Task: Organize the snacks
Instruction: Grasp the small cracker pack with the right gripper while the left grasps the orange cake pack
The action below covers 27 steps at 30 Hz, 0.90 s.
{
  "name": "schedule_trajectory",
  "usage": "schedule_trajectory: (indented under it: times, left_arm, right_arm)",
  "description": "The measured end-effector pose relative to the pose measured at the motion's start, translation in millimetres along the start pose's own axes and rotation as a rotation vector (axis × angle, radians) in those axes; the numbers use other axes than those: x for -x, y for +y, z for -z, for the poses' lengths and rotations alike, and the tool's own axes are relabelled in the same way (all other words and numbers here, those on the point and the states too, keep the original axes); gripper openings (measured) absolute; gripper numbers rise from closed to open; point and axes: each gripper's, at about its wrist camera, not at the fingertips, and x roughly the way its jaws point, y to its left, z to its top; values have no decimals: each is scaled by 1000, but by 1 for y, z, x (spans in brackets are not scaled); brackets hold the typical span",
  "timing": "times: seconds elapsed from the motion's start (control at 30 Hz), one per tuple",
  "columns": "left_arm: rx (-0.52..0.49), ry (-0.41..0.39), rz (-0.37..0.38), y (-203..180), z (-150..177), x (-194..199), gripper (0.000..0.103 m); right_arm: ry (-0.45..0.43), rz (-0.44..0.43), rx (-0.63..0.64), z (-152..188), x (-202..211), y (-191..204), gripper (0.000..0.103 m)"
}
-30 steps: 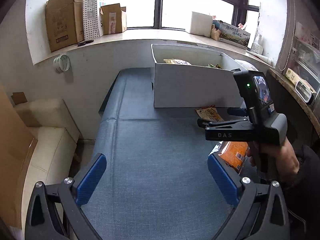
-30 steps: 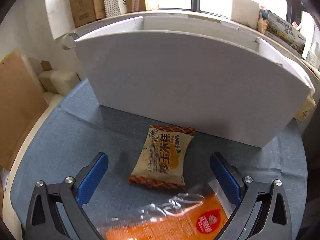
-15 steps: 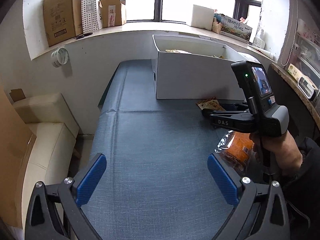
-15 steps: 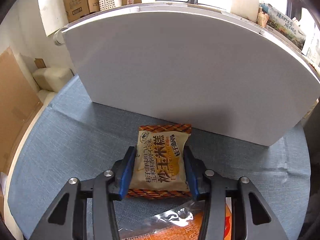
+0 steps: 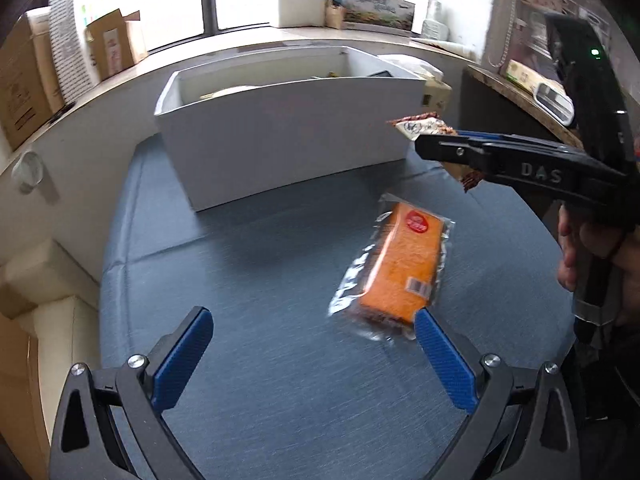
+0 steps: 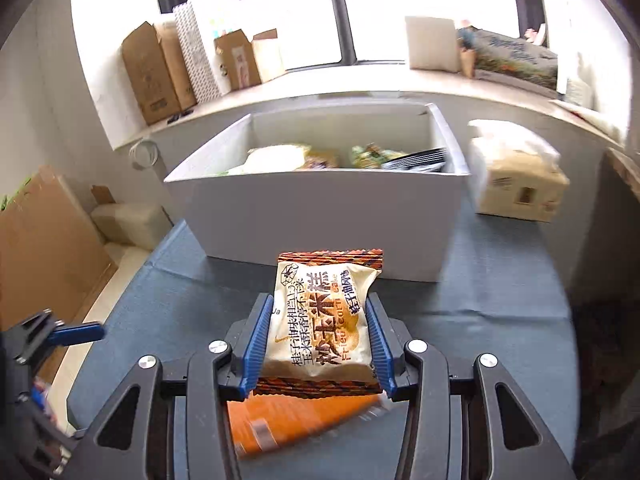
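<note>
Left wrist view: left claw [image 5: 312, 354] spread wide, blue pads empty, above the blue-grey fabric worktop [image 5: 248, 280]. Orange snack in a clear plastic wrapper [image 5: 396, 276] flat on the worktop, just ahead of the right-hand pad, slightly angled. Beyond it, tall white rectangular box [image 5: 288, 140] standing on the worktop, some packets barely visible inside. At right, right claw [image 5: 430, 146] in mid-air, held by a hand [image 5: 584, 248], pinching a cream packet with brown zigzag ends [image 5: 420, 124] clear of the worktop, near the box's right corner. Cardboard boxes [image 5: 24, 92] on the window ledge at left.

Right wrist view: right claw [image 6: 318, 340] pressed against both sides of the cream packet [image 6: 322, 320], printed face up, raised above the worktop [image 6: 180, 288]. Orange snack [image 6: 296, 420] blurred beneath the claw, partly hidden by it. White box [image 6: 320, 208] straight ahead, open-topped, holding several packets: pale, green and dark ones, details too blurred to tell. Cream carton under a white plastic bag [image 6: 520, 188] beside the box at right. Left claw [image 6: 60, 334] at the left edge, seen edge-on.
</note>
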Motion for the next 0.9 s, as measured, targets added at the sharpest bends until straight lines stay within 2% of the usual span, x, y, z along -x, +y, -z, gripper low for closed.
schedule_trajectory:
  times: [0.17, 0.23, 0.37, 0.47, 0.5, 0.6, 0.77, 0.9]
  left_arm:
    - [-139, 61, 119, -36, -25, -43, 103]
    - [-186, 86, 124, -47, -32, -61, 103]
    - [-250, 146, 163, -62, -36, -90, 103]
    - [-276, 167, 126, -64, -36, -104, 103]
    - [-264, 167, 153, -63, -36, -105, 103]
    - [-282, 159, 154, -63, -34, -103, 101]
    - [-283, 140, 173, -59, -33, -89, 67]
    - [-234, 128, 129, -50, -30, -76, 64]
  right_arm:
    - [-22, 47, -56, 23, 50, -36, 50]
    - [-29, 77, -85, 31, 63, -44, 50]
    - [-27, 84, -150, 50, 81, -63, 50]
    - [-19, 106, -156, 63, 87, -69, 50]
    - [-16, 109, -159, 66, 90, -71, 50]
    - [-15, 124, -168, 71, 94, -75, 50]
    - [-11, 103, -170, 70, 88, -71, 50]
    - [-8, 87, -146, 69, 85, -60, 50]
